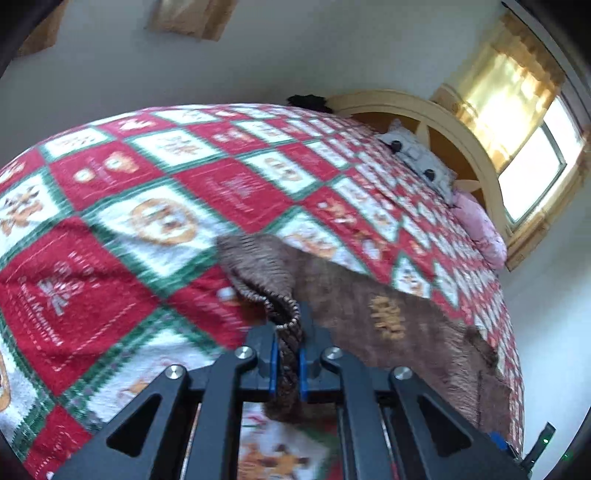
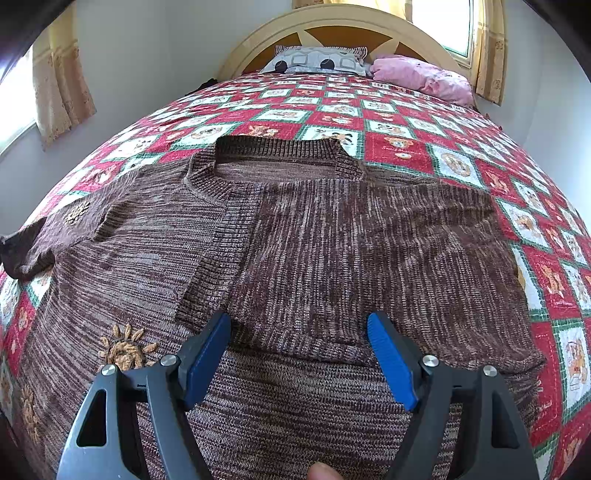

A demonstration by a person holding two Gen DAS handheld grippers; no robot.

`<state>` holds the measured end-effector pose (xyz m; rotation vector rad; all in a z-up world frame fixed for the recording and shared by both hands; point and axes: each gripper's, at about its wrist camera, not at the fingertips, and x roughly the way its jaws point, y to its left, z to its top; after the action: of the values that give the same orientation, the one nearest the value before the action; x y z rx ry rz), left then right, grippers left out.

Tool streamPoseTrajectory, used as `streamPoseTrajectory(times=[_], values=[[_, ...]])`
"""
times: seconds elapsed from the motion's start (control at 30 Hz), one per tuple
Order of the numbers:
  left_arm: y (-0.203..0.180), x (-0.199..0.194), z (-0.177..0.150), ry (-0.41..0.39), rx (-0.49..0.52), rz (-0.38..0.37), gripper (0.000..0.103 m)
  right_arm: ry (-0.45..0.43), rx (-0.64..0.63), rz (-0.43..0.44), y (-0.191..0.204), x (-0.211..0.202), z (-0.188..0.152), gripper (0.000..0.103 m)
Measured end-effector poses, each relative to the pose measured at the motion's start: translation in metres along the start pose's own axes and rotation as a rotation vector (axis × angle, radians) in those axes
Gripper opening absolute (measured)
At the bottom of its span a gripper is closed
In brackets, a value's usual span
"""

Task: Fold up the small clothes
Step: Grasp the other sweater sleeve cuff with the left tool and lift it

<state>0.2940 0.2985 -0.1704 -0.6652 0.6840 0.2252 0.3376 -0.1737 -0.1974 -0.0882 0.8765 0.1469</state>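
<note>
With our left gripper (image 1: 287, 363) clamped on the brown knitted sweater's ribbed cuff (image 1: 284, 314) and our right gripper (image 2: 299, 360) gaping empty at 6 o'clock, we risk the thin pinch slipping or dragging the 1 folded sleeve (image 2: 369, 236) askew.

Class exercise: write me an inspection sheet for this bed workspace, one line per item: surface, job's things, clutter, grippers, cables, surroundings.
Surface: bed with red, white and green patchwork quilt.
Job's things: brown knit sweater spread on the quilt, one sleeve folded across the body.
Clutter: grey patterned pillow and pink pillow at the headboard.
Grippers: left gripper shut on the sweater's ribbed edge; right gripper open above the sweater.
Cables: nothing seen.
Surroundings: wooden headboard, curtained windows, pale walls.
</note>
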Motion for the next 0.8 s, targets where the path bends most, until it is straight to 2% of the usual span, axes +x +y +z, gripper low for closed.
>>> streamPoseTrajectory(times=[0.2,0.27,0.4,0.63,0.8], values=[[-0.043,-0.003,0.009,-0.004,0.041,-0.093,0.008,-0.021,0.066,0.063,-0.014,-0.01,0.002,0.077],[-0.059,-0.006,0.011,-0.009,0.056,-0.131,0.008,-0.057,0.095,0.048,-0.021,-0.022,0.003,0.077],[-0.095,-0.011,0.012,-0.007,0.074,-0.223,0.008,-0.118,0.127,0.074,-0.03,-0.049,0.0,0.077],[-0.166,-0.009,-0.002,0.028,0.141,-0.375,0.008,-0.143,0.135,0.072,-0.032,-0.062,-0.014,0.079],[-0.206,-0.005,-0.018,0.051,0.188,-0.435,0.008,-0.142,0.15,0.104,-0.032,-0.067,-0.028,0.079]])
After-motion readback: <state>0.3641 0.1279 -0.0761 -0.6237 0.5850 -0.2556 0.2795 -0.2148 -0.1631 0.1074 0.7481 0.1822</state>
